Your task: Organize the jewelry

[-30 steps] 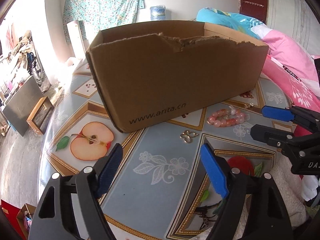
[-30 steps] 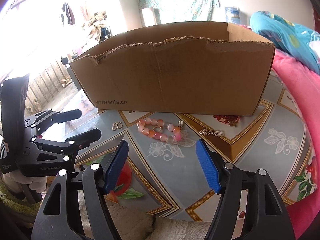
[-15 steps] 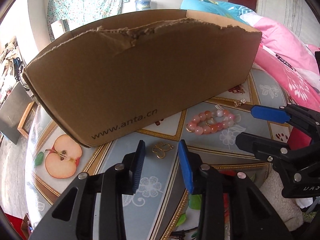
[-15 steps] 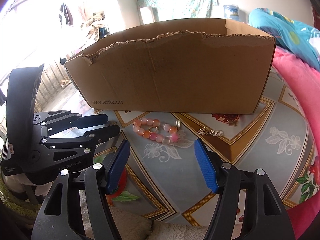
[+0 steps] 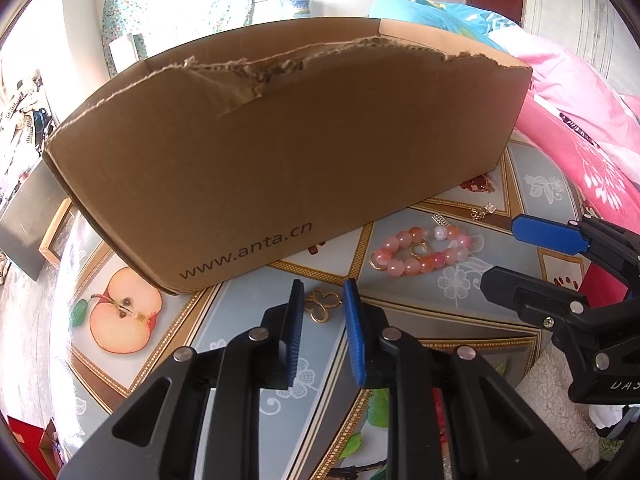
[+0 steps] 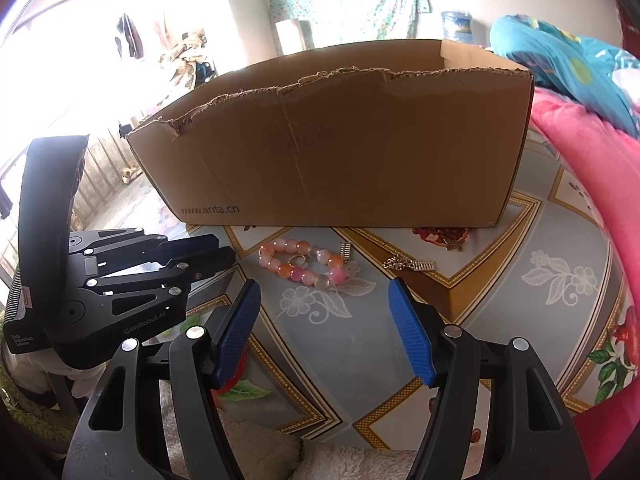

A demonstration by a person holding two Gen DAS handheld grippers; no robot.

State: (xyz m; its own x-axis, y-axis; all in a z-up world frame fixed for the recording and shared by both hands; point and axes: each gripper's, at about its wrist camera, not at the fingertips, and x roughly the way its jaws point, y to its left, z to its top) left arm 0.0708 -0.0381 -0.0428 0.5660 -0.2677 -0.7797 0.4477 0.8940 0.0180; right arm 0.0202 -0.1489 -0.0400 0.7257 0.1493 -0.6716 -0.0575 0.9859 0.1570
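Gold charm [image 5: 322, 306]: It is lying flat on the table, low in the middle of the left wrist picture. It is thin, shiny and yellow, and it is looking like a butterfly or a flower with loopy petals.
Left gripper [image 5: 322, 300]: Its two blue pads are closing in on the gold charm. The charm is sitting between the tips, but the pads are not pressing on it yet; a small gap is showing on each side.
Bead bracelet [image 5: 420, 250]: It is lying on the table to the right of the charm, near the box. Its round beads are pink, orange and milky white, and a small gold ring is lying in the middle of it.
Small chain pieces [image 6: 408, 265]: They are lying on the table to the right of the bracelet in the right wrist picture. They are tiny and silvery.
Right gripper [image 6: 324, 292]: Its blue pads are spread wide apart and are pinching nothing. It is hanging over the table just below the bracelet.
Cardboard box [image 5: 280, 152]: It is standing on the table behind the jewelry, filling the middle of both pictures. It is brown with a torn top edge.
Table [image 5: 256, 328]: Its top is showing flower and fruit pictures with gold lines.
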